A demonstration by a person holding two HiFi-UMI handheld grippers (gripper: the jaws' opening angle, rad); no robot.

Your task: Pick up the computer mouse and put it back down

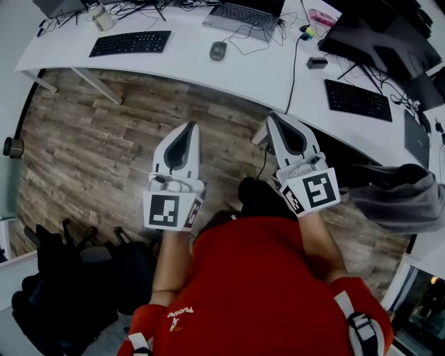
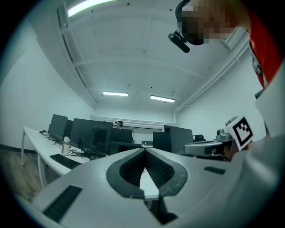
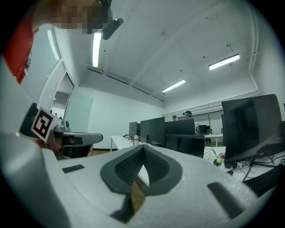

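- Here, in the head view, a person in a red top (image 1: 264,292) holds both grippers out over the wooden floor (image 1: 104,139), on the near side of the white desk (image 1: 181,66). The left gripper (image 1: 185,128) and the right gripper (image 1: 279,119) point toward the desk, side by side and apart.
- The computer mouse (image 1: 218,50) lies on the desk, between a black keyboard (image 1: 130,42) to its left and a laptop (image 1: 243,14) farther back on its right. It is well apart from both grippers, and nothing touches it.
- In the left gripper view, the jaws meet at their tips with nothing between them. Beyond them stand dark monitors (image 2: 91,133).
- In the right gripper view, the jaws are likewise closed at the tips and empty. A row of monitors (image 3: 153,130) stands beyond.
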